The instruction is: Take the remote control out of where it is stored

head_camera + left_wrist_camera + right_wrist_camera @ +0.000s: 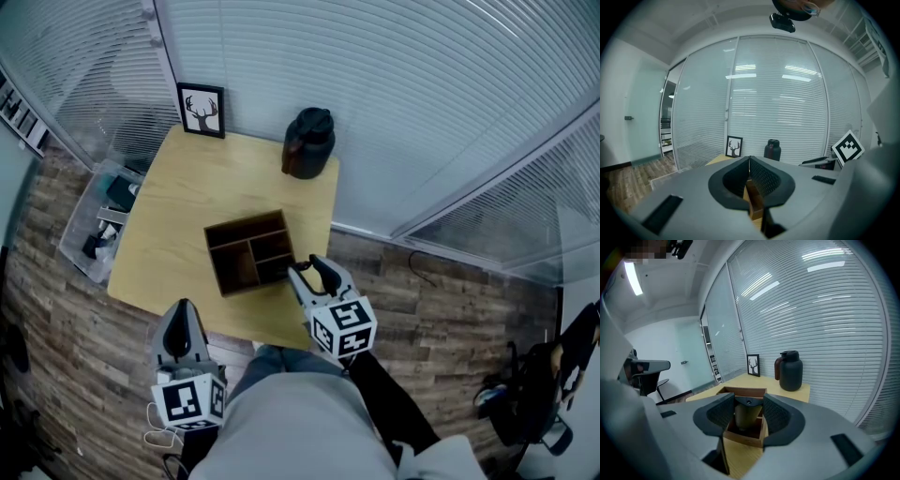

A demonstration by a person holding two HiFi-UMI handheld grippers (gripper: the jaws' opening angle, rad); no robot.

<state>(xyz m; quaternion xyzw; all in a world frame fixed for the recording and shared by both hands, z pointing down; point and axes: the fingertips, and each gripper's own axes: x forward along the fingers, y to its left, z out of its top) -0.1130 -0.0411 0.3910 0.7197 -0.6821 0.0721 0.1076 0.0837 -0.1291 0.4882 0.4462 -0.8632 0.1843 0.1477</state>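
Here, a pale table (187, 202) holding a box (246, 226) fronts white blinds (375, 84).

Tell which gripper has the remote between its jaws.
The right gripper: the remote, upright in the box, fills the gap between its jaws. The left gripper has its jaws together, with nothing between them.

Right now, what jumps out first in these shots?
The right gripper draws the eye first. Its jaws are closed on the dark remote control, which stands upright in the near right compartment of the wooden box on the table. Behind it, a black jug sits at the far right corner and a framed deer picture at the far left.
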